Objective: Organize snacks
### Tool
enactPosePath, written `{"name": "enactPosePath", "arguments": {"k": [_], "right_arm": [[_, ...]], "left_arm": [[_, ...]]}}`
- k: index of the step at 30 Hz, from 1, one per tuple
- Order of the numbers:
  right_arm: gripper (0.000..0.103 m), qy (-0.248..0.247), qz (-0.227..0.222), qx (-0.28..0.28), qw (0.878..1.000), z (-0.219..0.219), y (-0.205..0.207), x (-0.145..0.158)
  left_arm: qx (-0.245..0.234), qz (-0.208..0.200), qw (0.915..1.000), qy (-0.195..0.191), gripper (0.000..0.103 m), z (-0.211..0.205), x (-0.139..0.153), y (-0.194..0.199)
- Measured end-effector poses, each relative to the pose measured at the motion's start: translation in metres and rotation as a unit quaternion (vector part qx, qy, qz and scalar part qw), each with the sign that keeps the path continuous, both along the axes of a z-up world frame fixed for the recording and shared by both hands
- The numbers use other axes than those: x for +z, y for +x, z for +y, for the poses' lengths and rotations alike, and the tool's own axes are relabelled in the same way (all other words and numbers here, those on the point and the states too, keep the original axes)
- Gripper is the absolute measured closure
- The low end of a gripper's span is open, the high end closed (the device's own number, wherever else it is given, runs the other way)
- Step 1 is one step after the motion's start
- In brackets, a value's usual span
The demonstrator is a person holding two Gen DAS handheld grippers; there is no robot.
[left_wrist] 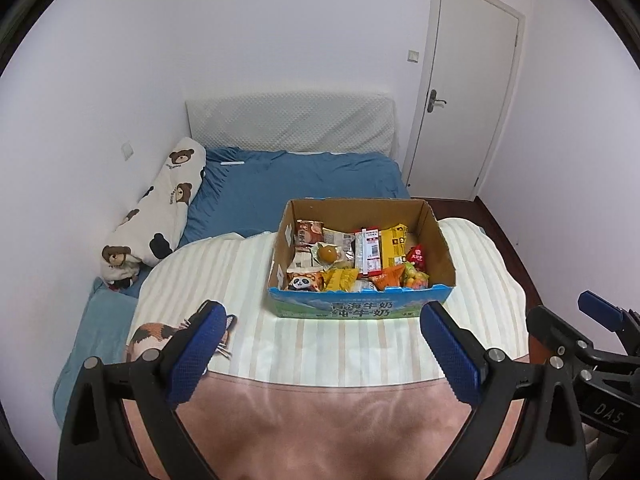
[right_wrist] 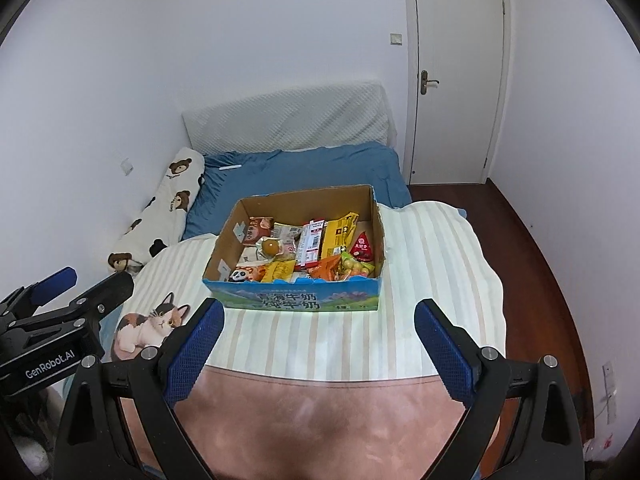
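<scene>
A cardboard box [left_wrist: 362, 258] full of snacks is seen on a striped blanket [left_wrist: 224, 280] spread over a bed with a blue sheet [left_wrist: 304, 178]. In the left wrist view the box lies at about 12 to 1 o'clock from the left gripper [left_wrist: 324, 318], well apart from its tips; in the right wrist view it lies at 12 o'clock, slightly towards 11, from the right gripper [right_wrist: 320, 314].

Both grippers are held with their fingers spread wide, and nothing is held between them. The blue pads [left_wrist: 200, 354] of the left gripper frame the near side of the box. The right gripper is also visible at 3 o'clock in the left wrist view, and the left gripper at 9 o'clock in the right wrist view.

Inside the box, an orange jelly cup [left_wrist: 327, 255] is seen left of centre, a red-and-white packet [left_wrist: 370, 250] in the middle, a yellow packet [left_wrist: 394, 242] just beside it, a small red pouch [left_wrist: 416, 257] towards 3 o'clock, and a panda packet [left_wrist: 304, 282] at the near left corner.

A bear-print pillow [left_wrist: 160, 216] lies along the wall at 10 o'clock. A cat print [right_wrist: 150, 324] is shown on the blanket at 9 o'clock. A white door [left_wrist: 466, 92] stands closed at 1 o'clock.
</scene>
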State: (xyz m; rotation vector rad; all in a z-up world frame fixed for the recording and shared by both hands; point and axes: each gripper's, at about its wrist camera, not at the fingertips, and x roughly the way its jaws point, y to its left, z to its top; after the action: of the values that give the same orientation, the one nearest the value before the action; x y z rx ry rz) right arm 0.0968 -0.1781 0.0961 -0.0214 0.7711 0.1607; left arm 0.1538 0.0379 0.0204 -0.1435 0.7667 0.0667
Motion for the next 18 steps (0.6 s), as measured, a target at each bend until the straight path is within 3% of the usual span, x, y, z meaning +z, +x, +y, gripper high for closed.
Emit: {"name": "enactPosePath", "arguments": {"k": [8, 18], "right_arm": [[0.005, -0.011, -0.013, 0.002, 1.0, 0.001, -0.016, 0.008], [0.001, -0.019, -0.008, -0.023, 1.0, -0.005, 0.004, -0.008]], "left_arm": [[-0.003, -0.004, 1.0, 0.001, 0.004, -0.004, 0.002, -0.01], [0.004, 0.005, 1.0, 0.0, 0.002, -0.005, -0.015, 0.006]]}}
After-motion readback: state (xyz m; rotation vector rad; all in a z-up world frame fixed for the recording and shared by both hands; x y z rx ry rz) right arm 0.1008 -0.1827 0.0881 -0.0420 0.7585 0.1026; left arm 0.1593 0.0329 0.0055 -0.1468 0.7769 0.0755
